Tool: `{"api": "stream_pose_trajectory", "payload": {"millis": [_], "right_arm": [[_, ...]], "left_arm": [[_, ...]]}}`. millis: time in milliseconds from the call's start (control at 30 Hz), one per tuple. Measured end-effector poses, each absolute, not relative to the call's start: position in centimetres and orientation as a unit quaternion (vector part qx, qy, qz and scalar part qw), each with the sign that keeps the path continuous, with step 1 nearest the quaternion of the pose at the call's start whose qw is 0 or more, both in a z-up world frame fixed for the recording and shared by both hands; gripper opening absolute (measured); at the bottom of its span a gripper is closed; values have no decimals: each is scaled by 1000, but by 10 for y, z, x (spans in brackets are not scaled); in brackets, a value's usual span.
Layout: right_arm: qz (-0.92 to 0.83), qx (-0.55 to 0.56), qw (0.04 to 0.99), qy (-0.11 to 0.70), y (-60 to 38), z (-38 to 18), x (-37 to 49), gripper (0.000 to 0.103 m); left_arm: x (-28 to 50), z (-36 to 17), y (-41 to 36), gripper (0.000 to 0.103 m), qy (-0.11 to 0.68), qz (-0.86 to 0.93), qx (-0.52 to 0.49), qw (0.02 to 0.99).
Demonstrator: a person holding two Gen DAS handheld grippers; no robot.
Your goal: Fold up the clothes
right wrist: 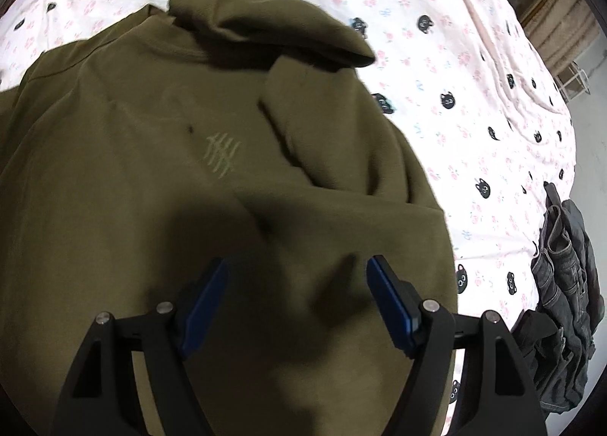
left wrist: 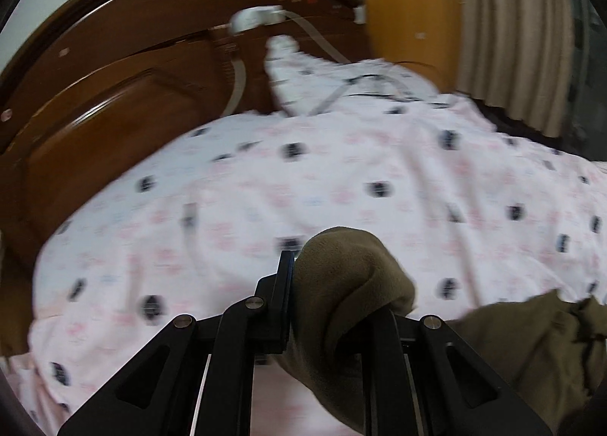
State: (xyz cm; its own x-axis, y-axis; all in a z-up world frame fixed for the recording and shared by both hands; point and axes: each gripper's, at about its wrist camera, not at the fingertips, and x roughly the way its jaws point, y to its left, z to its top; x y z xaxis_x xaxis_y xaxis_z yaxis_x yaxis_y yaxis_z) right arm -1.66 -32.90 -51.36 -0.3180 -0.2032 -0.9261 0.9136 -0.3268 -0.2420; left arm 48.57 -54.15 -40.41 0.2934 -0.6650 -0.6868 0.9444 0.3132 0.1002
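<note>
An olive green sweatshirt (right wrist: 151, 178) with a pale chest logo lies on a bed covered by a white sheet printed with pink flowers and black cat faces (right wrist: 474, 68). One sleeve is lifted and folds over the garment near its collar. My right gripper (right wrist: 297, 299) hovers open just above the sweatshirt's lower body, blue pads wide apart with nothing between them. In the left wrist view my left gripper (left wrist: 334, 284) is shut on a bunched fold of the same olive fabric (left wrist: 349, 284), held above the sheet (left wrist: 265, 208). More of the sweatshirt trails off at the lower right.
A dark wooden headboard (left wrist: 114, 94) with a white device and cable hanging on it stands behind the bed. Curtains (left wrist: 512, 26) hang to the right. A pile of dark denim jeans (right wrist: 565, 303) lies at the bed's right edge.
</note>
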Motion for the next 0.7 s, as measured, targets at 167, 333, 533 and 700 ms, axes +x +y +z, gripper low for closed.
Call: {"api": "stream_pose_trajectory", "payload": {"millis": [167, 333, 533, 700], "right_arm": [[-686, 419, 404, 437, -335, -515, 4, 77], [-689, 394, 409, 451, -355, -509, 15, 77], [-699, 201, 433, 533, -408, -488, 33, 78], [-658, 33, 442, 608, -461, -501, 47, 81]], "left_arm": [[544, -437, -522, 12, 306, -464, 274, 785], [597, -511, -508, 15, 352, -401, 317, 784], [605, -531, -499, 16, 324, -417, 338, 779], [611, -527, -490, 21, 322, -422, 337, 778]]}}
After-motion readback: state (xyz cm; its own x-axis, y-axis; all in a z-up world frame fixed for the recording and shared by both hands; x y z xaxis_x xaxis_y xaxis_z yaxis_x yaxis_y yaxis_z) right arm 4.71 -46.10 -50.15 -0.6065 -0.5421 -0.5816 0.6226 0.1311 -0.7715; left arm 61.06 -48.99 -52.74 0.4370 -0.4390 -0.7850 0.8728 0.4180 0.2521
